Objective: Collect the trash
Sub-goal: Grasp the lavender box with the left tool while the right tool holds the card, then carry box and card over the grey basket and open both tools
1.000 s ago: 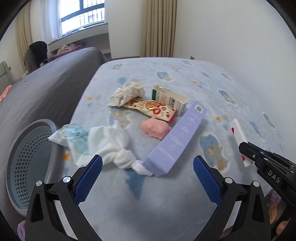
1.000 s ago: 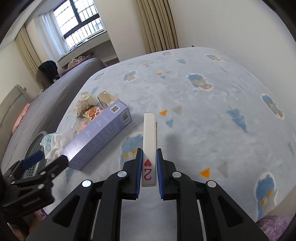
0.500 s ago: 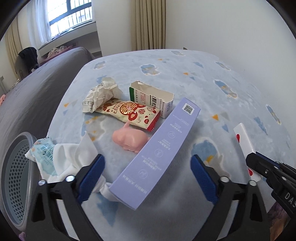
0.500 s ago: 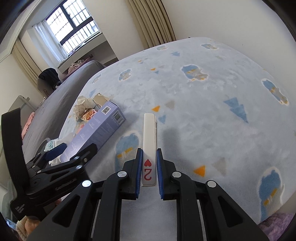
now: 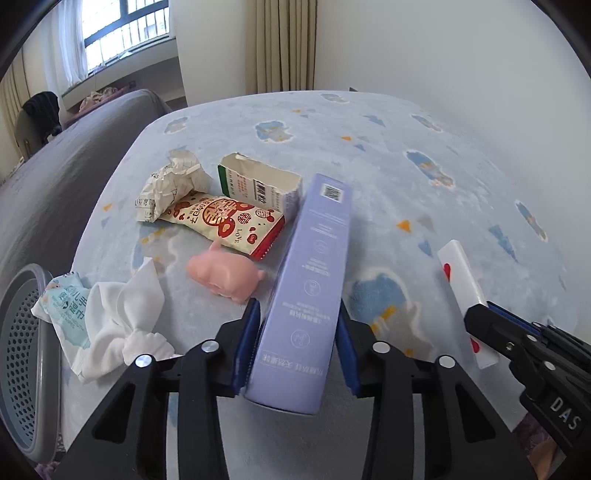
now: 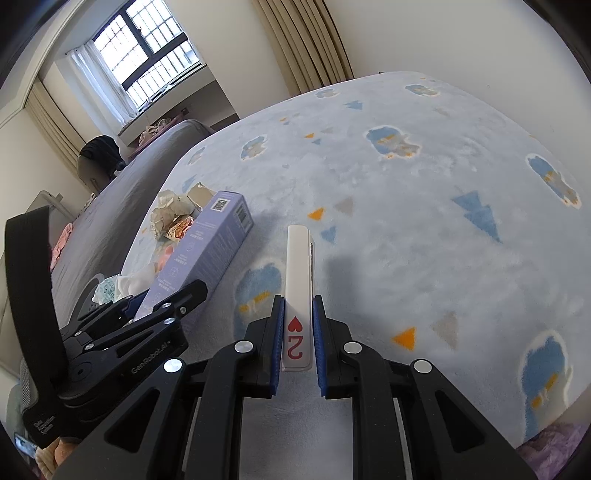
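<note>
The left gripper [image 5: 295,347] points steeply down over the near edge of the bed [image 5: 388,177]. Its jaws are closing on the near end of a long purple box [image 5: 314,266], whose sides lie against both blue pads [image 5: 245,347]. The box runs away from the gripper toward the middle of the bed, its far end with a square code uppermost.

The right gripper [image 6: 298,339], also tilted down, stands just to the right, near the same edge. Its fingers pinch a slim white box [image 6: 297,284] printed with a red heart and a 2; the box sticks out forward between the pads, its far end over the blanket.

Left of the purple box lies a pink toy [image 5: 221,275], close to the box. Further left, at the bed's left edge, a white cloth [image 5: 118,317] is bunched over a wipes pack [image 5: 64,306]. A grey perforated basket [image 5: 22,354] stands beside that edge, below the bed.

Beyond the toy lie a red-and-cream wrapper [image 5: 225,221], then crumpled paper [image 5: 170,184] and an open carton [image 5: 258,184], side by side and touching the wrapper.

The blanket is pale blue with blue, orange and grey shapes. A grey cover [image 5: 66,166] lies along its left. A white wall runs along the right; beige curtains [image 5: 280,44] hang at the far end, and a barred window [image 5: 122,22] stands far left above a sill.
</note>
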Action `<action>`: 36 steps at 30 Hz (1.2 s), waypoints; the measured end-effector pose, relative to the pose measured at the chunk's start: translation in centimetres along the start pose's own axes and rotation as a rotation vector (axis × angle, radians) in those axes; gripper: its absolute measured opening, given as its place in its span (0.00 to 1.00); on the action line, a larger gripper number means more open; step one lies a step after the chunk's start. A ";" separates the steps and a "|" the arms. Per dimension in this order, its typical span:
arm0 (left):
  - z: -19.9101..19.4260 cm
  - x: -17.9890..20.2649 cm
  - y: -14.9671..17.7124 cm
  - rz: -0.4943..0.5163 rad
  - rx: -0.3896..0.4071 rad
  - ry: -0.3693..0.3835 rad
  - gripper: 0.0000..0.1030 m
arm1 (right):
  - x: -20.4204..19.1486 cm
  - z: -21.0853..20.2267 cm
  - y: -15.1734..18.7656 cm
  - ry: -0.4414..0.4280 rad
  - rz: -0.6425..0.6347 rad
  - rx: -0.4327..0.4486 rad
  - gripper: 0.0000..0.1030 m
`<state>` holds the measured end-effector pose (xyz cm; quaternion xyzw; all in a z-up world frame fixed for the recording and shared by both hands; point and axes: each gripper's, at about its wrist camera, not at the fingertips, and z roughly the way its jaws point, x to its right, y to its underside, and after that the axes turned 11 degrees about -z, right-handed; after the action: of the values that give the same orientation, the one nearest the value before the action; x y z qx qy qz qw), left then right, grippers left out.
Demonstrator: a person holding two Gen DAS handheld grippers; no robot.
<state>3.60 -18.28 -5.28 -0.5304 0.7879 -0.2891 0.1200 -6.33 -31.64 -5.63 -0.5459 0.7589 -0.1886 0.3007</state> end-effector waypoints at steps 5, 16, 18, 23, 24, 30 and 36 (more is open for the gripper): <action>-1.2 -0.8 0.9 -0.035 -0.023 0.011 0.36 | 0.0 -0.2 0.0 0.001 -0.003 0.004 0.14; -1.2 -1.2 2.6 -0.017 -0.070 0.017 0.42 | -0.2 -0.6 0.1 0.010 -0.010 0.012 0.15; -1.1 -0.8 2.4 0.001 -0.053 0.020 0.44 | -0.3 -0.5 0.1 0.010 -0.014 0.008 0.14; 0.5 -0.1 1.5 0.006 -0.059 0.019 0.43 | -0.1 -0.5 0.2 0.011 -0.011 0.009 0.15; 0.7 -0.2 1.5 0.003 -0.061 0.016 0.36 | -0.1 -0.5 0.2 0.011 -0.010 0.010 0.15; 0.2 -0.6 1.7 -0.016 -0.063 0.026 0.30 | -0.2 -0.3 0.2 0.007 -0.011 0.006 0.15; -2.8 -2.0 2.1 -0.043 -0.004 0.006 0.30 | -1.0 -0.2 0.3 0.010 -0.037 0.004 0.15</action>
<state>1.46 -14.97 -4.48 -0.5467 0.7772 -0.2915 0.1102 -6.44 -30.59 -5.36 -0.5582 0.7500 -0.1983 0.2943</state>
